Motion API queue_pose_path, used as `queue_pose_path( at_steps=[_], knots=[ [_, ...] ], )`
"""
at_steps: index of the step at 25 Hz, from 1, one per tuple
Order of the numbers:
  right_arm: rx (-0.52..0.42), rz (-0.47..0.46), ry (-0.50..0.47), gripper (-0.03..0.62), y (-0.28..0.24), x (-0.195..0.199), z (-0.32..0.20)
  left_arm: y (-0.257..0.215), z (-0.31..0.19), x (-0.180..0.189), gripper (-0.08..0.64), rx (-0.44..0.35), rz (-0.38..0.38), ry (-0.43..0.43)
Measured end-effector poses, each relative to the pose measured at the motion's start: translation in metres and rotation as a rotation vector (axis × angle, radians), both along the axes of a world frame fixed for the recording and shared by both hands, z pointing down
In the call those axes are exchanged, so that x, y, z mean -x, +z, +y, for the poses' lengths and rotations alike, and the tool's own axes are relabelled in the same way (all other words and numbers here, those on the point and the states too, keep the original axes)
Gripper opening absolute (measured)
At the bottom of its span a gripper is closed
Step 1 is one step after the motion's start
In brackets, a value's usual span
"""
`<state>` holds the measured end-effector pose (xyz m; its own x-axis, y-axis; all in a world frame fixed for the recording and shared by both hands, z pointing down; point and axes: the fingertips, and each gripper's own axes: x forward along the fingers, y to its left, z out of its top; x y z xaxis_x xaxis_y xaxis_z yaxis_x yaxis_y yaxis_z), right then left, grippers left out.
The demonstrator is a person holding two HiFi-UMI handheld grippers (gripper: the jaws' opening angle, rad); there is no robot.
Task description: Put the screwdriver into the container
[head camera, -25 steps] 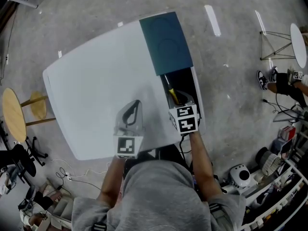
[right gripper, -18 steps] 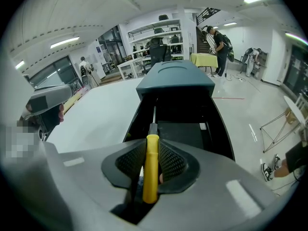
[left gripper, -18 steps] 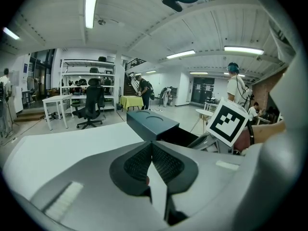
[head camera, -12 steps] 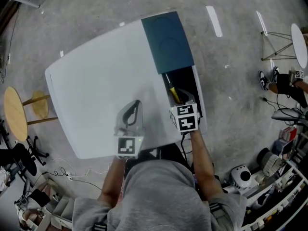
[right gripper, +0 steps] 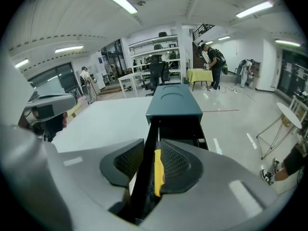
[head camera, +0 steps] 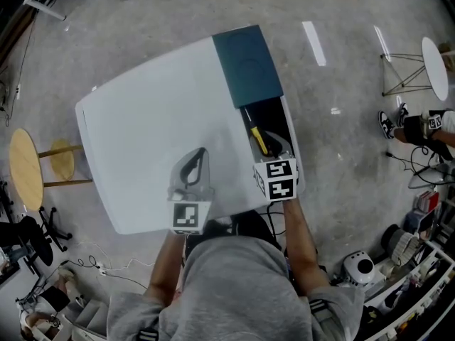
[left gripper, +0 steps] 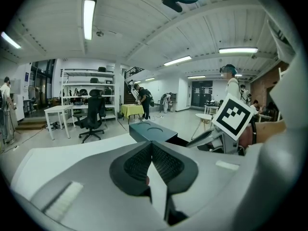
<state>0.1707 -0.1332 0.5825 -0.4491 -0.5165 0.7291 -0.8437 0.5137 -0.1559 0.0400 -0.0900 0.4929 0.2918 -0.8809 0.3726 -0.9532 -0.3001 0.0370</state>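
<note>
Head view: yellow screwdriver lies inside dark container.

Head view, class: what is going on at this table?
A person holds a gripper in each hand at a white table. The right gripper, its jaws just opened, hangs over the yellow-handled screwdriver, which lies in the open half of the container. The left gripper hovers shut and empty over the table.

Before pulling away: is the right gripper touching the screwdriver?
Cannot tell: right gripper view shows screwdriver between right gripper's just-opening fingers, beside one; no plain gap.
</note>
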Motion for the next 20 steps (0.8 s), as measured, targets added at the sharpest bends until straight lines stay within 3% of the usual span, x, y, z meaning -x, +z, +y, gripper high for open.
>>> queue_pose_path(
  at_steps=[12, 20],
  knots=[
    [-0.268, -0.098, 0.006, 0.086, -0.113, -0.001, 0.019, -0.073, 0.021, -0.004, 0.012, -0.165, -0.021, -0.012],
    [-0.379, -0.151, -0.049, 0.072, -0.155, 0.016, 0.052, -0.110, 0.050, 0.008, 0.012, -0.237, -0.019, -0.071]
  ],
)
